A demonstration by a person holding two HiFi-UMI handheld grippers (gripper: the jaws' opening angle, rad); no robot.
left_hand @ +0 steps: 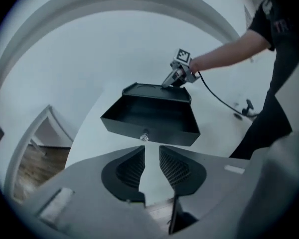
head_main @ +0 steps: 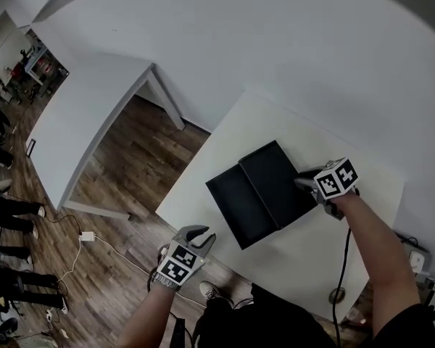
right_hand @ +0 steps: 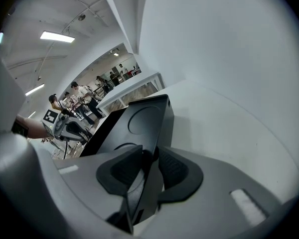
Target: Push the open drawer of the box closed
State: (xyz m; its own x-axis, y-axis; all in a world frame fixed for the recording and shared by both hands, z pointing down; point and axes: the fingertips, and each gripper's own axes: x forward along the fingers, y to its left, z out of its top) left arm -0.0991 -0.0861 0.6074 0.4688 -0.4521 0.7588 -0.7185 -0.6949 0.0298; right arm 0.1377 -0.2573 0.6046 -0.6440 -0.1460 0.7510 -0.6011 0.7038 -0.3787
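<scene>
Black box, head view: the matte black rectangular box (head_main: 277, 174) sits on the white table (head_main: 326, 252), with its open black tray drawer (head_main: 234, 206) pulled out toward the near left.
Drawer travel, head view: the slide runs from near left to far right, so closing it likely means a push toward the far right.
Nearer gripper, head view: the left gripper (head_main: 200, 235) hangs off the table's near-left edge, apart from the drawer front but on its side. The right gripper (head_main: 304, 183) is at the box's far-right end.
Fingers, left gripper view: parted, with nothing between them, aimed at the drawer front.
Target, left gripper view: a small silvery knob (left_hand: 144, 137) lies straight ahead, beyond the fingertips and not touching. The front's long side runs left to right across the view.
Fingers, right gripper view: clenched on a thin edge of the box.
Judgement: the left gripper is placed to push, while the right one looks set to steady the box.
</scene>
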